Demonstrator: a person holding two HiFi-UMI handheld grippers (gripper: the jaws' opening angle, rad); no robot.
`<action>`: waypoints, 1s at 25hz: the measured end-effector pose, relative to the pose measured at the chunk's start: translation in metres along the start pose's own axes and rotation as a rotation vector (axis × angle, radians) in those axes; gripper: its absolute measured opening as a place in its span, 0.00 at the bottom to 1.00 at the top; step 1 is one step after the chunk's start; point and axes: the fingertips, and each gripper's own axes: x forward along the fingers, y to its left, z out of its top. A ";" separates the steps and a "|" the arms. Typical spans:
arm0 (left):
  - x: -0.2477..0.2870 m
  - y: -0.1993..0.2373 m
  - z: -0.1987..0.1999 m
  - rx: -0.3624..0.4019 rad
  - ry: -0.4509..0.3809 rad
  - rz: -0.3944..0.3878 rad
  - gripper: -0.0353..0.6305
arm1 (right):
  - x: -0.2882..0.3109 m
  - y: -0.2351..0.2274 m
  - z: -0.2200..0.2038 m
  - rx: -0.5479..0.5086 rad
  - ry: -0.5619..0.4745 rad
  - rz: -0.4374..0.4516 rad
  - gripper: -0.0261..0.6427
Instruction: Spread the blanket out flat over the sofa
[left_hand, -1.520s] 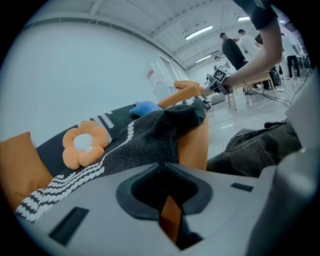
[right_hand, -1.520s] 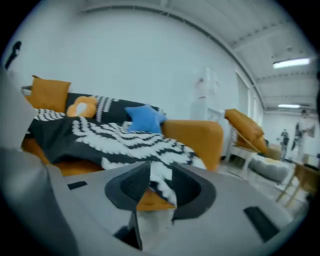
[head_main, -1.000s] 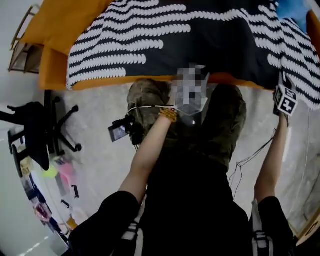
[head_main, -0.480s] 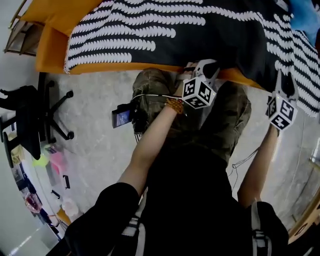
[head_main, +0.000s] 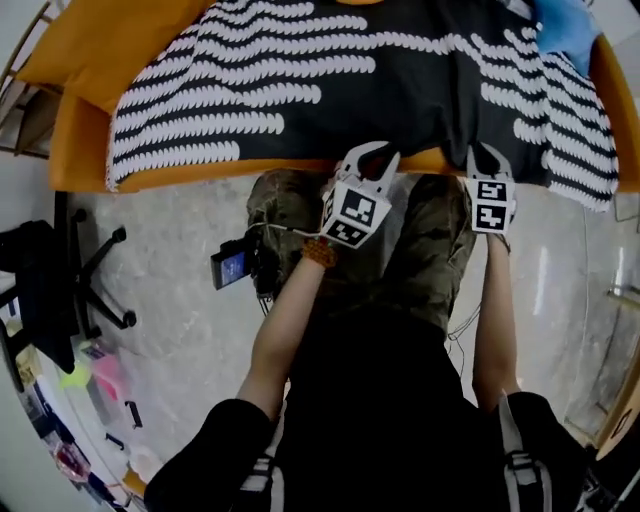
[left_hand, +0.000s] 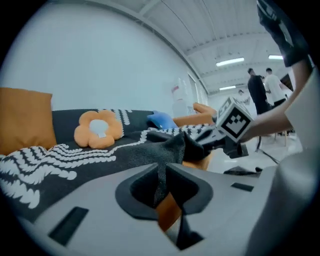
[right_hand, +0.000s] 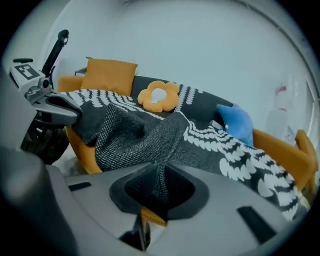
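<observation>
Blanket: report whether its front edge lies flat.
Not flat. The blanket covers the sofa, but the left gripper and right gripper pinch its front edge into raised folds; the right's jaws just closed on it.

Floor (head_main: 180, 330): pale grey, glossy, marbled. Black office chair (head_main: 45, 290) on castors at the left of the head view, small coloured clutter (head_main: 95, 370) beside it. Orange sofa (head_main: 80, 150), plain white wall (left_hand: 100, 60) behind. White beamed ceiling, strip lights (left_hand: 231, 62) on. Two people (left_hand: 265, 87) standing far off.
</observation>
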 end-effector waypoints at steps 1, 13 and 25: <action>-0.013 0.005 0.009 -0.034 -0.035 0.027 0.14 | -0.009 0.003 0.006 0.008 -0.018 0.007 0.16; -0.105 0.089 0.099 -0.176 -0.372 0.396 0.13 | -0.112 0.074 0.177 0.166 -0.673 0.020 0.09; -0.094 0.088 0.098 -0.146 -0.340 0.406 0.13 | -0.106 0.091 0.174 0.138 -0.622 0.030 0.05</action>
